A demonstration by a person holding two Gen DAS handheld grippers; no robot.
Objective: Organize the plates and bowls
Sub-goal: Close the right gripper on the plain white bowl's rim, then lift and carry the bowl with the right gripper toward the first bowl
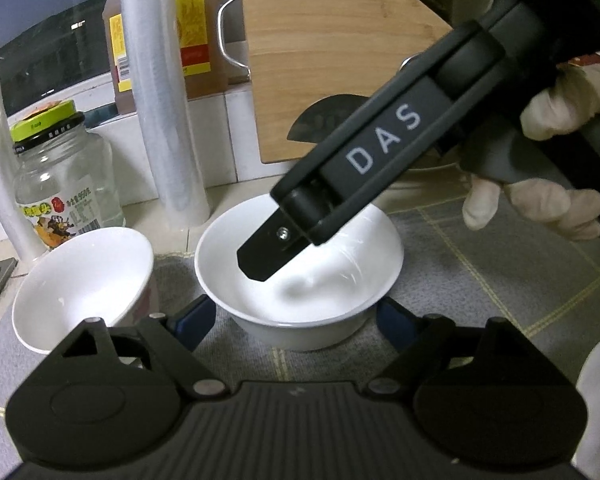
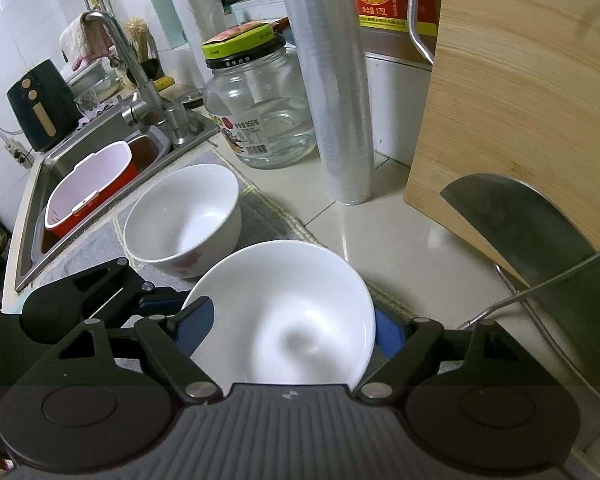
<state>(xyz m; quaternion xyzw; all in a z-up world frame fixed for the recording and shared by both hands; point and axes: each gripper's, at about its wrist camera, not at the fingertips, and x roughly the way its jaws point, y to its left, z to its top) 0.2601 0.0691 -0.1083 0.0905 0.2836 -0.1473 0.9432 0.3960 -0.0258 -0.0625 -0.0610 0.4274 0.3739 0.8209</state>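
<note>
you are straddling the white bowl (image 1: pixel 300 272) on the grey mat (image 1: pixel 480 272) with your left gripper (image 1: pixel 296 322), pads beside its walls, contact unclear. your right gripper (image 2: pixel 288 330) is holding it across the rim. 2 opposing grips are risking tipping it into the second bowl (image 2: pixel 184 216).

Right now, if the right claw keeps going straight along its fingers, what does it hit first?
Probably the inside of the wide white bowl: one finger of the right claw already reaches down into it. How far it hangs above the bottom is unclear.

Two white bowls (image 2: pixel 284 312) (image 2: pixel 184 220) (both upright) sit side by side.
</note>
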